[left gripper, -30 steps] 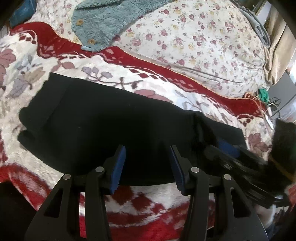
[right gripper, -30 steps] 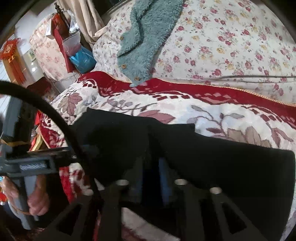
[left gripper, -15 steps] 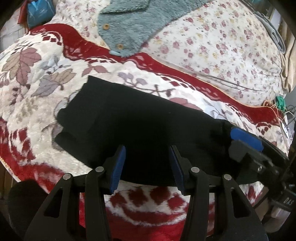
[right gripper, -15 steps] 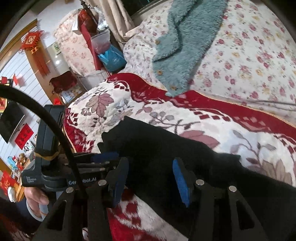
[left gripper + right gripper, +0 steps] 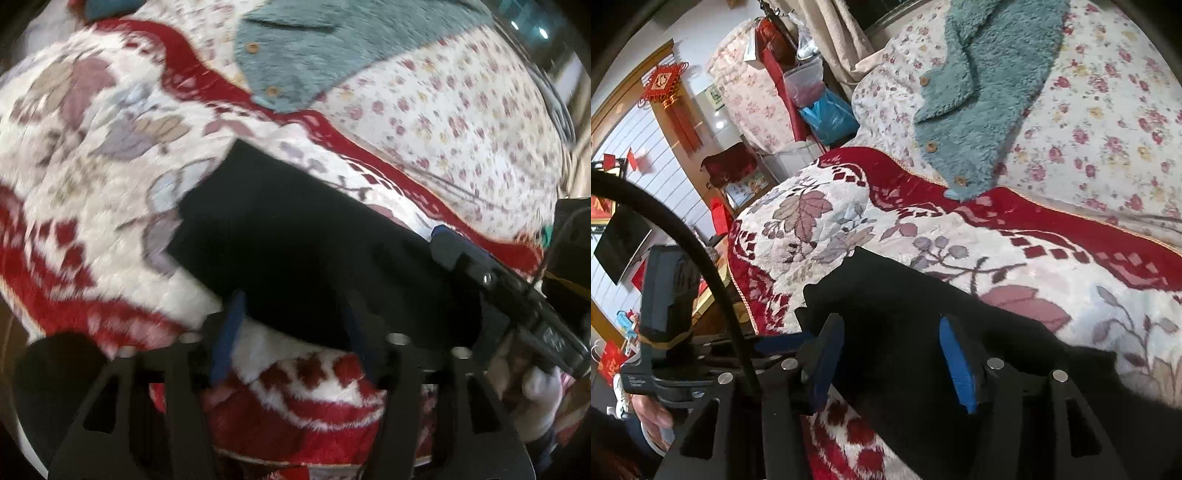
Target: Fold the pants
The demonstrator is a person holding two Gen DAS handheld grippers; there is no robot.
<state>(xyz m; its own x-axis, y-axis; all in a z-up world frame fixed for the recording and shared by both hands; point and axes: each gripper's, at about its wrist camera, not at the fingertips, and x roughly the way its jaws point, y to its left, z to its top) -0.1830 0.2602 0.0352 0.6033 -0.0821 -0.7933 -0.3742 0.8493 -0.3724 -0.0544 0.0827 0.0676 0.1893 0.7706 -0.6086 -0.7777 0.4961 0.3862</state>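
The black pants (image 5: 306,243) lie folded flat on the red and white floral blanket (image 5: 81,206); they also show in the right wrist view (image 5: 916,317). My left gripper (image 5: 291,328) is open and empty, at the near edge of the pants. My right gripper (image 5: 892,354) is open and empty over the pants' near edge. The right gripper shows at the right of the left wrist view (image 5: 491,273), and the left gripper at the left of the right wrist view (image 5: 713,354).
A teal fleece garment (image 5: 986,96) with wooden buttons lies on the flowered bedspread (image 5: 1108,122) behind the blanket. The bed's left edge (image 5: 735,266) drops off to furniture and bags.
My right gripper has opened and let go of the pants. Both grippers have pulled back toward the near edge of the bed, and the pants stay folded.
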